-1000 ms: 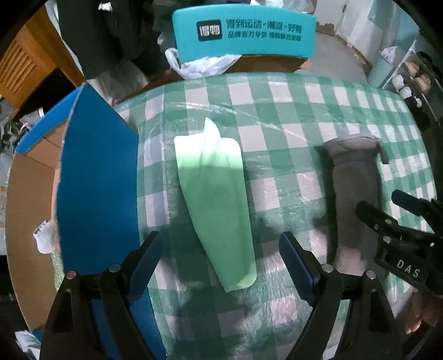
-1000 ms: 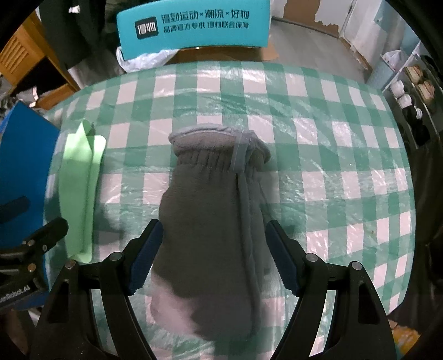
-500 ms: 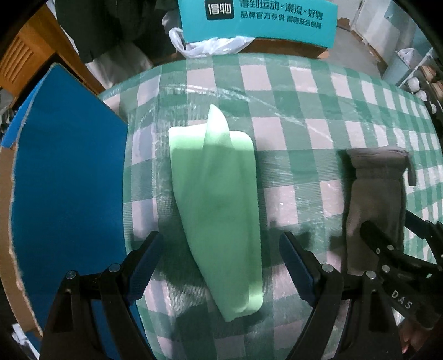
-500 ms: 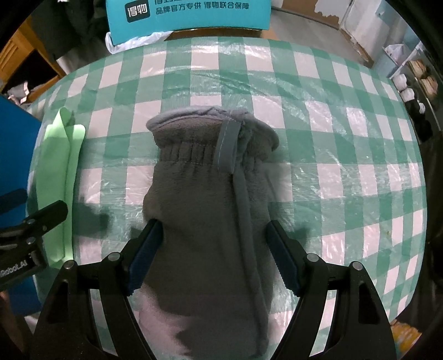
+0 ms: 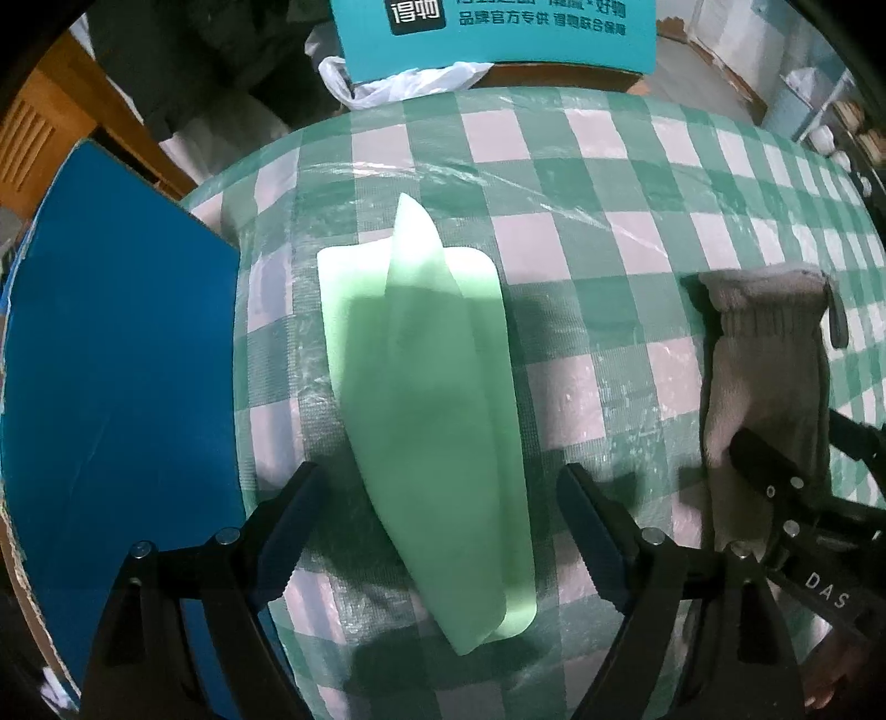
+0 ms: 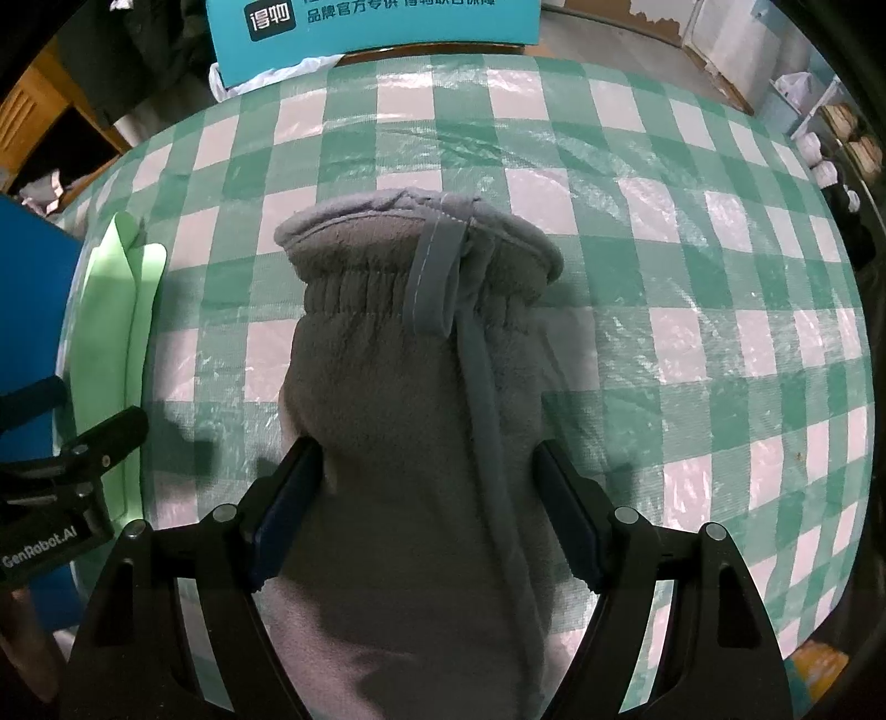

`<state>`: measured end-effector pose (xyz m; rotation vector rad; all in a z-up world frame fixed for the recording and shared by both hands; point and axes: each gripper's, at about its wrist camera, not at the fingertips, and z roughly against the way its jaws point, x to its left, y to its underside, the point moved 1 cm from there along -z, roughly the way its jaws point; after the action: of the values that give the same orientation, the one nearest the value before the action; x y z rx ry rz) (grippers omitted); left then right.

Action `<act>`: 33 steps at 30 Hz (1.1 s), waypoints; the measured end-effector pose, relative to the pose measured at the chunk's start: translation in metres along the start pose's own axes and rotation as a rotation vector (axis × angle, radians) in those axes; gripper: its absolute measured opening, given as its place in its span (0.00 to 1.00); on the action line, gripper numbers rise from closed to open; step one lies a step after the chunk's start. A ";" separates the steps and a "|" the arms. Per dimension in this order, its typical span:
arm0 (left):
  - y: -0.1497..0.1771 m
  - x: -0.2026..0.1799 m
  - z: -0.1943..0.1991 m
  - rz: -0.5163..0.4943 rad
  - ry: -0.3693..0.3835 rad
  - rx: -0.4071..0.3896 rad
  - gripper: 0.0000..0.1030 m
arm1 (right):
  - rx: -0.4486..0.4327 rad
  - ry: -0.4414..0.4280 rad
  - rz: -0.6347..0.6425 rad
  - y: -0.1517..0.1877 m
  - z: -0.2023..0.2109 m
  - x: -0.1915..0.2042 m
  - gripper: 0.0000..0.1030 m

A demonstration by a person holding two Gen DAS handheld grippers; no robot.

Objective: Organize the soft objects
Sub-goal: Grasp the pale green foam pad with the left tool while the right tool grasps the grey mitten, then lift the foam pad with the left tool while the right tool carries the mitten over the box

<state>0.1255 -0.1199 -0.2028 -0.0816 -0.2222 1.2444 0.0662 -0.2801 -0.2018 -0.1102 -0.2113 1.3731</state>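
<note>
A folded light-green cloth lies on the green-and-white checked tablecloth. My left gripper is open, its fingers on either side of the cloth's near end, low over it. A grey fleece mitten lies flat, cuff pointing away. My right gripper is open and straddles the mitten's body, fingers close to its two sides. The mitten also shows in the left wrist view, and the green cloth in the right wrist view.
A blue cardboard box flap stands at the table's left edge, close to the green cloth. A teal chair back with a white plastic bag sits beyond the far edge. Shelves stand at the far right.
Both grippers have moved forward and down: the green cloth and the mitten look larger and sit between the open fingers. Neither object has moved on the table.
</note>
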 end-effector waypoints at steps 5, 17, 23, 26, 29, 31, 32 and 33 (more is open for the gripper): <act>0.004 -0.008 0.006 -0.030 -0.024 -0.023 0.63 | 0.001 -0.014 -0.002 0.001 -0.003 0.006 0.73; 0.009 -0.011 0.013 -0.052 0.057 -0.017 0.07 | -0.004 -0.069 0.039 0.002 0.011 0.018 0.28; 0.014 -0.009 0.025 -0.036 0.108 -0.030 0.06 | -0.012 -0.081 0.056 0.003 0.021 0.024 0.21; 0.015 -0.007 0.034 -0.039 0.111 -0.046 0.06 | -0.029 -0.082 0.071 0.003 0.031 0.030 0.21; 0.018 -0.005 0.044 -0.038 0.115 -0.065 0.06 | -0.053 -0.076 0.083 0.003 0.043 0.034 0.21; 0.022 -0.003 0.051 -0.042 0.116 -0.077 0.06 | -0.069 -0.076 0.088 0.002 0.052 0.037 0.21; 0.023 -0.003 0.054 -0.042 0.118 -0.081 0.06 | -0.079 -0.076 0.091 0.002 0.058 0.038 0.20; 0.024 -0.002 0.057 -0.043 0.119 -0.085 0.06 | -0.086 -0.076 0.093 0.003 0.063 0.039 0.19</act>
<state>0.0901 -0.1174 -0.1517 -0.2227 -0.1732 1.1828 0.0574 -0.2443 -0.1378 -0.1406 -0.3326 1.4629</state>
